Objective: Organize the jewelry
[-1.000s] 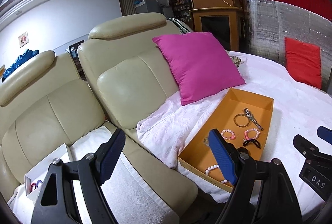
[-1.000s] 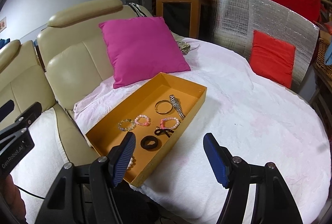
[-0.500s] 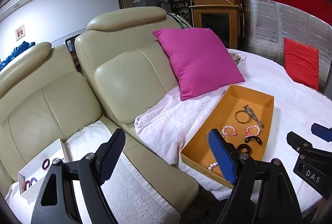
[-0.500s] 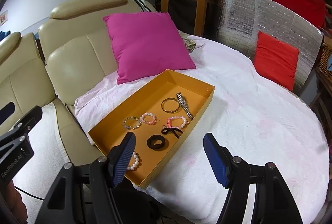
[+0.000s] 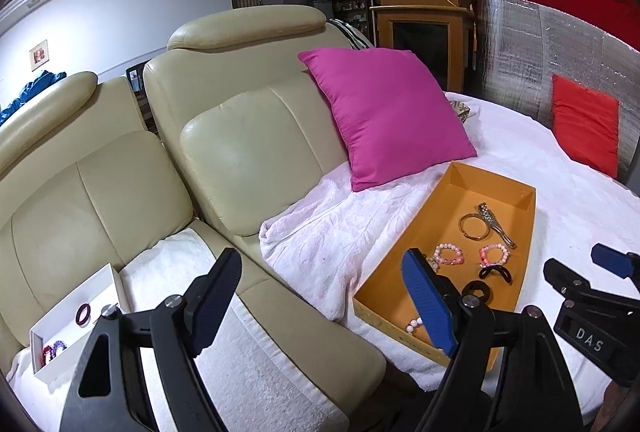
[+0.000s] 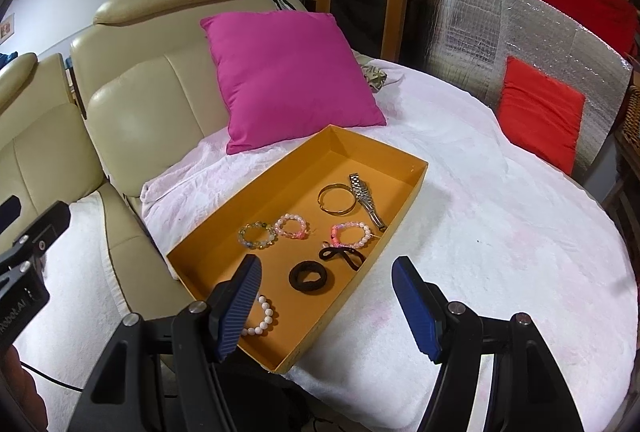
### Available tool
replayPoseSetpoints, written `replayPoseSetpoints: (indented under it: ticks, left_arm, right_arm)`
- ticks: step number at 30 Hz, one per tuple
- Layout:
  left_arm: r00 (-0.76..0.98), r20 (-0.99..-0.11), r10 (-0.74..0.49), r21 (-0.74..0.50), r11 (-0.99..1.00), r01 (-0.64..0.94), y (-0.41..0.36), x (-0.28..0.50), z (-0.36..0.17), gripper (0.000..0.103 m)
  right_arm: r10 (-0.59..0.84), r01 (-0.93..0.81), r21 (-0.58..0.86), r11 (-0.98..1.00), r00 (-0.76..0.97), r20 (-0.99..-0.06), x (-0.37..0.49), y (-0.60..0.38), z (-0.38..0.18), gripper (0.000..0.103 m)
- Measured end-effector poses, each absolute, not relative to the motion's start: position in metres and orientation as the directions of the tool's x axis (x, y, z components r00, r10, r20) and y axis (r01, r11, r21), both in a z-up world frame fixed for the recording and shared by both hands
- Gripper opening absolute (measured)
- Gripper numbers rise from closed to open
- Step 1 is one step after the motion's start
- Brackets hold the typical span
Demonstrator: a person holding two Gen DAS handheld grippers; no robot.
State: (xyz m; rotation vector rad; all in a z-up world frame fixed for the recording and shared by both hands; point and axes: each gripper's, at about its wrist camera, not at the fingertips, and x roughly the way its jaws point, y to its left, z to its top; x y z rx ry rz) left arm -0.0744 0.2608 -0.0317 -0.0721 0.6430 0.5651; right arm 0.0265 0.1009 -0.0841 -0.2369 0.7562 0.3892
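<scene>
An orange tray [image 6: 404,187] lies on the white-covered table and holds a gold bangle [image 6: 337,198], a metal watch [image 6: 365,197], several bead bracelets [image 6: 292,226], a black bow tie band [image 6: 342,256], a black hair tie [image 6: 311,275] and a white pearl bracelet [image 6: 262,318]. The tray also shows in the left wrist view [image 5: 416,244]. A white box [image 5: 100,286] on the sofa seat at left holds a dark ring [image 5: 83,313] and coloured beads. My left gripper [image 5: 322,302] is open and empty above the sofa. My right gripper [image 6: 326,306] is open and empty above the tray's near end.
A beige leather sofa [image 5: 240,135] stands left of the table, with a white towel [image 5: 256,372] on its seat. A magenta cushion [image 6: 288,79] leans behind the tray. A red cushion [image 6: 540,111] rests against a silver foil panel at the table's far right.
Both grippers have drawn back and lifted a little, so the tray sits higher in the views. The left view has swung to show more of the white box. Both stay open.
</scene>
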Motion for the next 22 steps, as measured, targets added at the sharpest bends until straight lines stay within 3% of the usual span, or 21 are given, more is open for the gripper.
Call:
replayPoseSetpoints:
  ticks: [22]
  left_arm:
    - [0.67,-0.565,0.481,0.118,0.851,-0.511,0.258,-0.057,-0.031,0.083]
  right_arm:
    - [0.251,-0.409,-0.065,0.91,0.67,-0.699,0.05,0.098,-0.085,0.071]
